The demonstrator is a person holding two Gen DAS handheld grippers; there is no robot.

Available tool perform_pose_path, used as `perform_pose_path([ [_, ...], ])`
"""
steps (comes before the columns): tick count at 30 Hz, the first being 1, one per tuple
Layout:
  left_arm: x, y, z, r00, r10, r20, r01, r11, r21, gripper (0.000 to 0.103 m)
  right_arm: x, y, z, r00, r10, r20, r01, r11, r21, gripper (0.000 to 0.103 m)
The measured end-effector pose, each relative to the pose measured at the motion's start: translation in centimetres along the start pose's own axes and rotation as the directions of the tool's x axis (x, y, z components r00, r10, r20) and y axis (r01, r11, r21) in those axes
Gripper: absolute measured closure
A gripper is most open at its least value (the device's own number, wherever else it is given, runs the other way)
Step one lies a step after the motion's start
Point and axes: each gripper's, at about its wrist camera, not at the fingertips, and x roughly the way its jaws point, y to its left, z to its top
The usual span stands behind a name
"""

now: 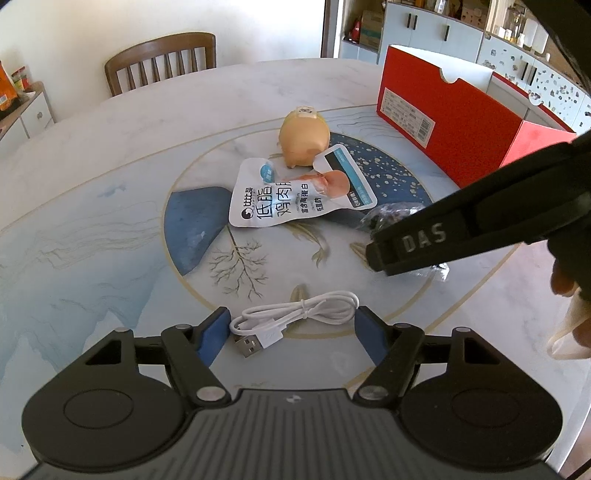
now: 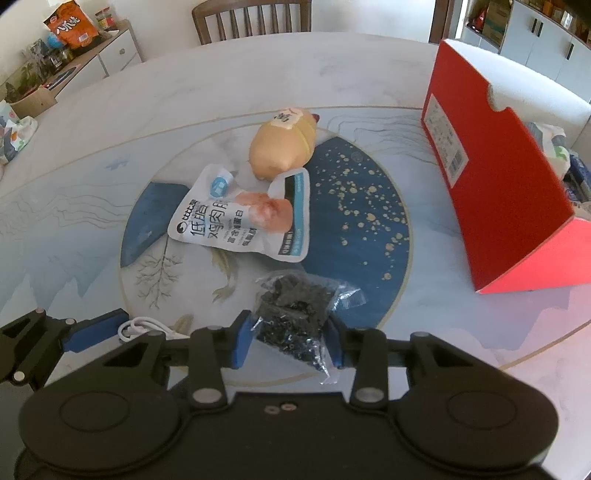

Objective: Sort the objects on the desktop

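Note:
My left gripper point(image 1: 293, 326) is open, its blue fingers on either side of a coiled white USB cable point(image 1: 295, 314) on the table. My right gripper point(image 2: 288, 339) has its blue fingers around a clear bag of small black parts point(image 2: 295, 314); whether they press it I cannot tell. The bag also shows in the left wrist view point(image 1: 391, 214), behind the right gripper's finger. A white snack pouch point(image 2: 243, 218) and a yellow pig-shaped toy point(image 2: 280, 147) lie at the table's middle. A red open box point(image 2: 506, 199) stands at the right.
The round marble table point(image 2: 92, 184) has a blue painted centre. A wooden chair point(image 1: 162, 61) stands at the far side. A low cabinet point(image 2: 74, 62) with snacks is at the far left, cupboards point(image 1: 443, 33) behind the box.

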Motion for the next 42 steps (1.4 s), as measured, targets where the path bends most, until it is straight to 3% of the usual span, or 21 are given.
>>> perform_pose_path([
  [20,-2.8,0.9,2.0,0.997,-0.023,0.068,0.025,0.999,-0.036,0.03,-4.5,-0.9,-0.2,0.998,0.042,0.042,-0.041,0.999,-0.025,0.065],
  [33,-6.5,0.9,5.8,0.99,-0.081,0.112,0.086,0.995,-0.044,0.03,-8.9,-2.9,0.6,0.992,0.083,0.092,-0.078,0.995,-0.059,0.065],
  [42,-7.6,-1.5,9.3,0.985,-0.129,0.112,0.133,0.991,-0.029,0.03,-11.7,-6.1,1.2,0.985,0.098,0.142,-0.093,0.995,-0.047,0.065],
])
